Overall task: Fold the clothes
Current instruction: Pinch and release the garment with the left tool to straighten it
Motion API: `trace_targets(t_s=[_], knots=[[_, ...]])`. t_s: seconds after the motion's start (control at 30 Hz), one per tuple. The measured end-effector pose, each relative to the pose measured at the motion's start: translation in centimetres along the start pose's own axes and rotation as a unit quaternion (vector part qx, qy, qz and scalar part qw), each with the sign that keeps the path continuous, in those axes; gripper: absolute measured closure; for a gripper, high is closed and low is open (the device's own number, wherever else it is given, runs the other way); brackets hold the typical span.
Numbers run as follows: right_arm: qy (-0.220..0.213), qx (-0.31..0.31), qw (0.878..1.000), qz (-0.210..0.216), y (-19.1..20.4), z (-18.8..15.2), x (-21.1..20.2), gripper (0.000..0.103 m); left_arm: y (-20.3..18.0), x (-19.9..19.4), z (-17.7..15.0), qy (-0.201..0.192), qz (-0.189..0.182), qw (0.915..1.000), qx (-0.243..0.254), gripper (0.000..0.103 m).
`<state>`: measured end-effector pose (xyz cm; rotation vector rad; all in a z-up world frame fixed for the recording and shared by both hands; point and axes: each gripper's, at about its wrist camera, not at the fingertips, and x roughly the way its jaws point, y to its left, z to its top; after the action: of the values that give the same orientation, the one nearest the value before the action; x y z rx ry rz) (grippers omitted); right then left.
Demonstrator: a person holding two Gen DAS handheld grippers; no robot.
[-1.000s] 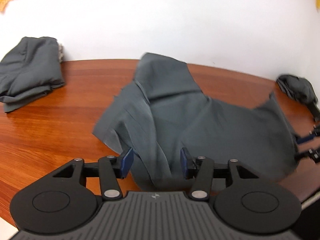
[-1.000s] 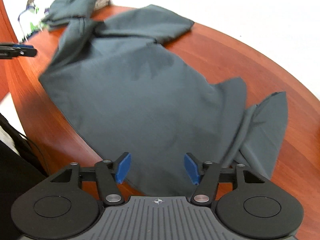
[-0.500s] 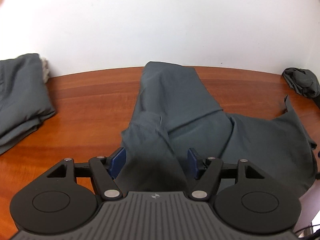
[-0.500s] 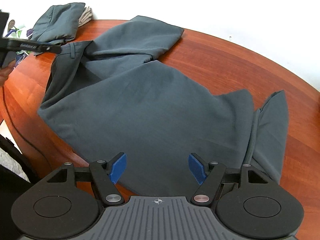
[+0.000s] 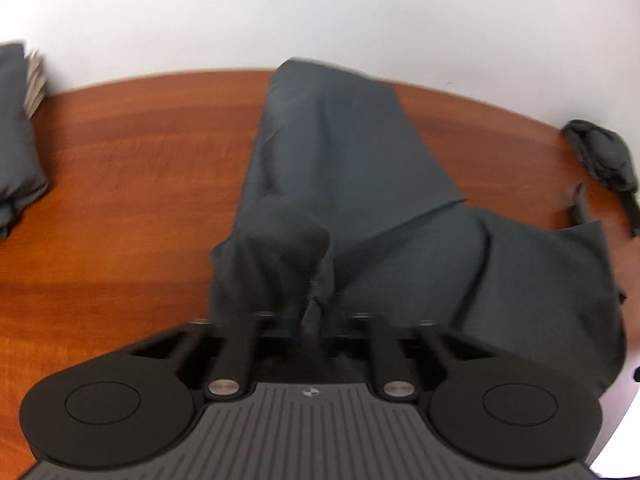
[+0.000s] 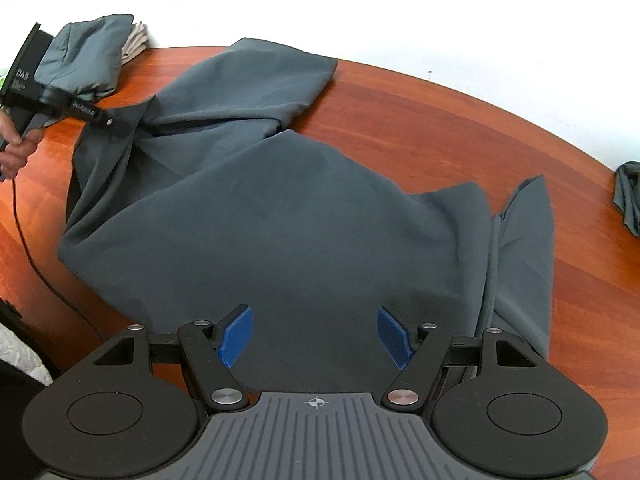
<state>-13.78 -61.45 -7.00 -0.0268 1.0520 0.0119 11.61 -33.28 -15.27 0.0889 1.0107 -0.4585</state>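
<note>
Your left gripper (image 5: pixel 310 326) has just been closing and is now clamped on a bunched ridge of the dark grey garment (image 6: pixel 304 216); the cloth rises between the jaws and hides the pads. In the right wrist view you see the same gripper (image 6: pixel 120 122) from the side, biting the garment's far left corner, with your left hand (image 6: pixel 16 148) on its handle at the frame edge. Far to the left of that gripper, at the back of the reddish wooden counter (image 5: pixel 132 184), lies a stack of folded clothes (image 5: pixel 14 136), grey on top with lighter cloth under it. Ahead of the left gripper a long panel of the garment runs away toward the white wall (image 5: pixel 320 12); to its right the cloth spreads wide and flat, reaching the counter's near edge.

Your right gripper (image 6: pixel 316 336) hovers over the near middle of the garment with its blue pads (image 6: pixel 236 334) spread well apart, the jaws having just been opening a little further; cloth lies below and between them, but neither pad presses on it. To the right of that gripper a narrow folded strip of the garment lies alongside the main spread. Farther right, at the counter's edge, sits a small crumpled dark cloth (image 6: pixel 628 196), well apart from the garment.
</note>
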Motion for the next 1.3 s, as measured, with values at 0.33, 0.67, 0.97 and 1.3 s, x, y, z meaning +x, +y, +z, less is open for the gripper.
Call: trace_targets(t_s=[0.33,0.67,0.97,1.3], knots=[[-0.012,-0.022,1.0,0.013,1.0,3.3,2.0,0.031,4.6,-6.6,-6.1,-0.042,0.092,0.989,-0.108,0.097],[-0.026,-0.061,0.996,0.065,3.1,9.2,4.6,0.031,5.6,-9.1,-12.6,-0.004,0.138,0.9762,-0.167,0.096],[-0.03,-0.133,0.985,0.102,7.7,14.7,7.9,0.031,7.4,-11.4,-14.4,-0.034,0.113,0.9709,-0.209,0.074],[-0.038,-0.141,0.986,0.085,9.9,19.8,11.4,0.031,11.5,-9.9,-8.5,-0.063,0.065,0.9668,-0.239,0.064]])
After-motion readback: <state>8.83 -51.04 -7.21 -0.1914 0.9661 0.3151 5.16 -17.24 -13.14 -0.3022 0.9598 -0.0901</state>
